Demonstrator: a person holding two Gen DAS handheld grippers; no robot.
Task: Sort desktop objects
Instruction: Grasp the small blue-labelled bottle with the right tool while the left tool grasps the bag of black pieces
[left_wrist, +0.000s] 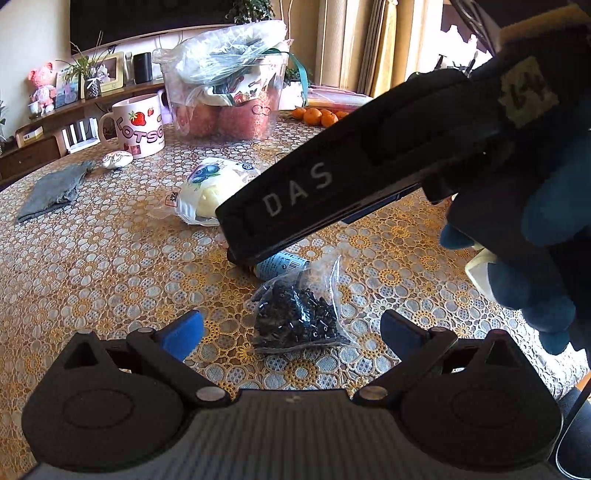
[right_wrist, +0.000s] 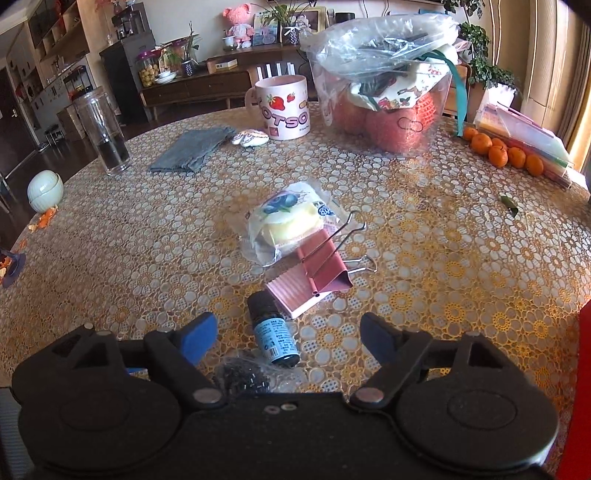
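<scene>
left gripper (left_wrist: 291, 332): bottom of left wrist view, blue pads spread wide, released, nothing pinched; the bead bag lies on the table between and just ahead of the fingers
right gripper (right_wrist: 288, 332): bottom of right wrist view, jaws apart, released, no pad pressing on anything; the bottle lies between the blue pads, nearer the left one
right gripper in left view: black body marked DAS crosses from upper right to centre, held by a gloved hand (left_wrist: 532, 229) at right edge; its tip sits low by the bottle, contact cannot be told
bead bag (left_wrist: 299, 314): clear bag of small black beads, lower centre in left view; in right view only its edge shows at bottom centre, just beside the bottle's base
bottle (right_wrist: 275, 334): small dark bottle, blue label, lying on its side, cap toward the pink things; lower centre
binder clip (right_wrist: 327, 266): large pink clip, wire handles up, centre of frame, touching the snack pack
pink ridged block (right_wrist: 293, 293): flat, under the clip's lower edge, just beside the bottle cap
snack pack (right_wrist: 291, 218): clear wrapper, blueberry print, centre
mug (right_wrist: 282, 107): pink strawberry mug, upper centre
fruit container (right_wrist: 384, 85): clear tub with bags and red fruit, upper right
cloth (right_wrist: 194, 147): grey, folded, upper left
oranges (right_wrist: 506, 151): row at right edge
table (right_wrist: 443, 258): lace floral cover
</scene>
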